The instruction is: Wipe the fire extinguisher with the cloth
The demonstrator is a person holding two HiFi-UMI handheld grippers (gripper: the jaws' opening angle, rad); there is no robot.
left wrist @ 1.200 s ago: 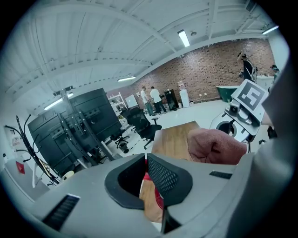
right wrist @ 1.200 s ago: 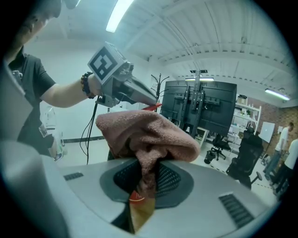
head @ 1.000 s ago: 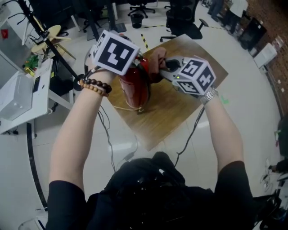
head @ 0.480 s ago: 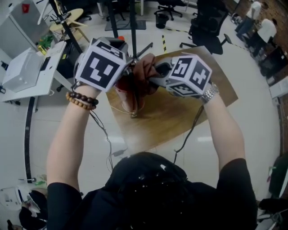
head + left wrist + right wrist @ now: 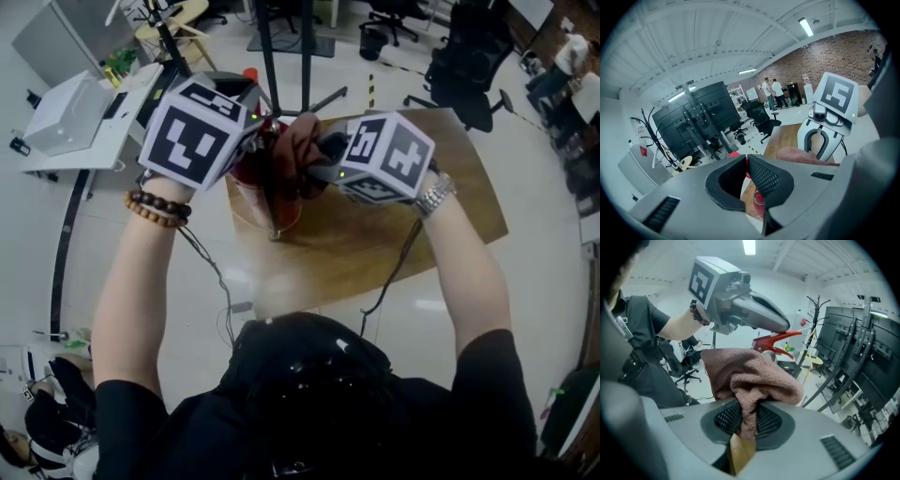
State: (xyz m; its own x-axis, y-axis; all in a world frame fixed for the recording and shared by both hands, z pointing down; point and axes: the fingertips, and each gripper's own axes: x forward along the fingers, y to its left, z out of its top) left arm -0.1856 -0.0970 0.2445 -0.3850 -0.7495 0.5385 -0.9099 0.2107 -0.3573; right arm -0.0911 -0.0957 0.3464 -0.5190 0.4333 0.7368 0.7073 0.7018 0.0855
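brown cloth [image 5: 750, 376], clenched in the fingers of the right gripper [image 5: 743, 420], looked liable to topple the fire extinguisher [image 5: 255, 195] if dragged hard, since the left gripper [image 5: 744, 161], fingers pressed together on nothing, gripped no part of it. the extinguisher stood just beyond both grippers on the tabletop [image 5: 403, 244].

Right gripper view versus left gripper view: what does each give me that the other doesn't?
Right gripper view only: the right gripper shut on the cloth. Left gripper view only: the left gripper shut with nothing seen between its jaws, the table, and people standing far off. Both: the cloth, red parts of the extinguisher, and the opposite gripper from outside.
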